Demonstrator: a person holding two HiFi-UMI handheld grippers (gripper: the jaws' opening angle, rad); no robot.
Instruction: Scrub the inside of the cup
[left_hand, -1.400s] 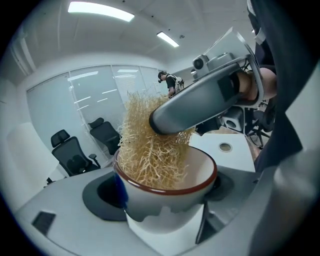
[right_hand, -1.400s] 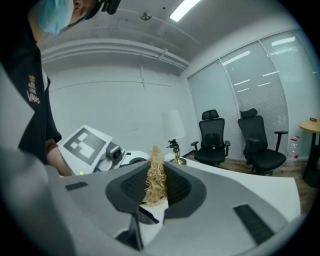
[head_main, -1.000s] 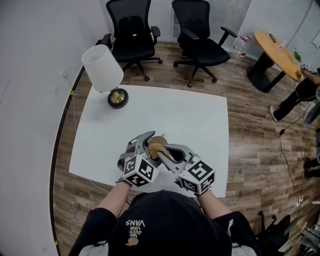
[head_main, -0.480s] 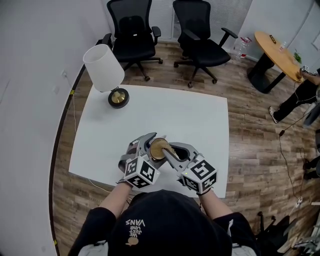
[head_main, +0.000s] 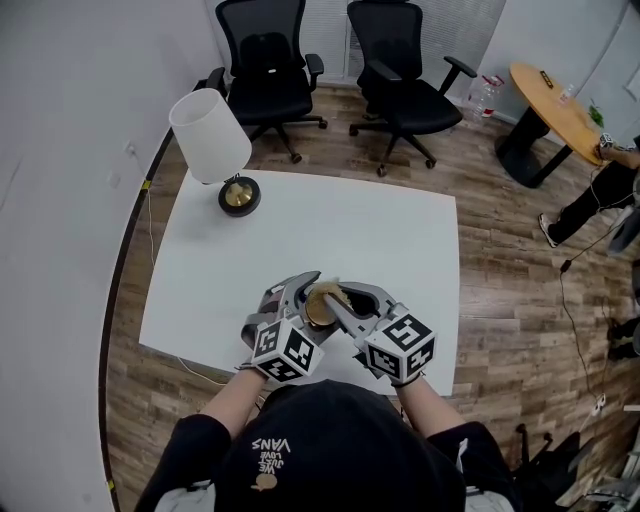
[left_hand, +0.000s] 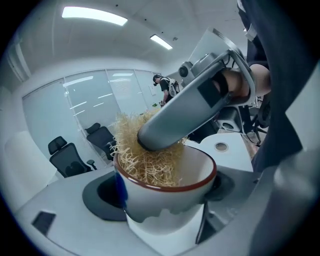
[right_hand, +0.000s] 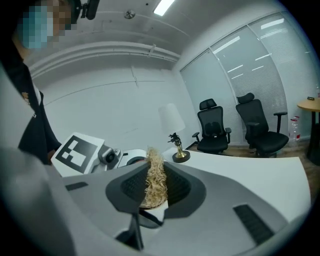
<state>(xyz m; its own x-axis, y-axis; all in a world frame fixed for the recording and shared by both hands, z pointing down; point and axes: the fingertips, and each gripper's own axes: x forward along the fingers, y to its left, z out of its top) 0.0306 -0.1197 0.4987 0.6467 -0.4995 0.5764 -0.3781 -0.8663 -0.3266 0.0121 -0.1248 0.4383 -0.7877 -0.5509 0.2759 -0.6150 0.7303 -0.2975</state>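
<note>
Right now our left gripper (head_main: 298, 300) is clamped around the single cup (left_hand: 165, 192), white with a red-brown rim, over the near part of the white table (head_main: 380, 240). Our right gripper (head_main: 345, 300) pinches one straw-coloured scrubber (right_hand: 156, 180), pressed into the cup's mouth. Farther off we count one lamp (head_main: 215, 140) at far left, two black chairs (head_main: 265, 65) (head_main: 395, 60) and one round wooden table (head_main: 555, 100) at far right.

The only print that reads is the white word "VANS" (head_main: 270, 445), seen upside down on the person's black garment (head_main: 345, 435) at the bottom of the head view. Smaller white lettering just below it is too small to read.
</note>
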